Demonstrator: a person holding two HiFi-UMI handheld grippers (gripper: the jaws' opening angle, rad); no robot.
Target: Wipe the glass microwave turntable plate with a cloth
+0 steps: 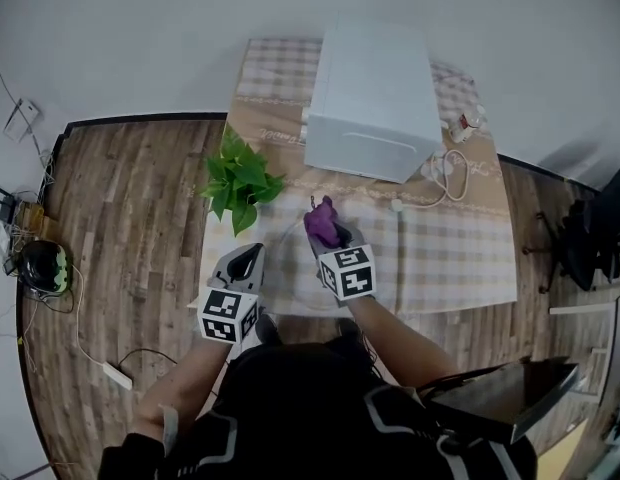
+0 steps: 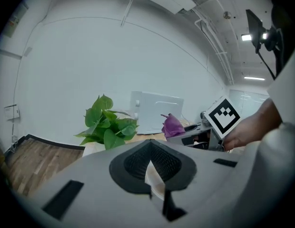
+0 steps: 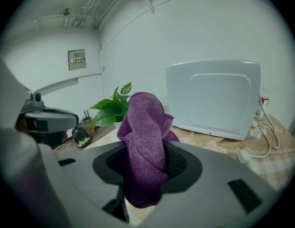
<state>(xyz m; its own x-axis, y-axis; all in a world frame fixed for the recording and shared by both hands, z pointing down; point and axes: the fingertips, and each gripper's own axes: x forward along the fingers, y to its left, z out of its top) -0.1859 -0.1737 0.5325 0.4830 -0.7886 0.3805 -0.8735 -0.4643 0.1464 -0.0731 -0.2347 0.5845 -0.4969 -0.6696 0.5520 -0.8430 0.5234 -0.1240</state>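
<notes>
Over the checked surface (image 1: pixel 440 258), seen from your head, your right tongs (image 1: pixel 330 236) carry a purple cloth (image 1: pixel 321 220) in front of the white microwave (image 1: pixel 375 98), with your left tongs (image 1: pixel 248 258) just beside them. Left gripper view: your jaws pinch a pale, translucent sliver, apparently the glass plate (image 2: pixel 153 177) edge-on. Right gripper view: your jaws clamp the bunched cloth, which stands upright with the microwave behind it.

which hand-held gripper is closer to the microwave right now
Right. The right hand-held gripper, holding the purple cloth, is in front of the microwave; the left hand-held gripper sits farther back and to the left, by the plant.
</notes>
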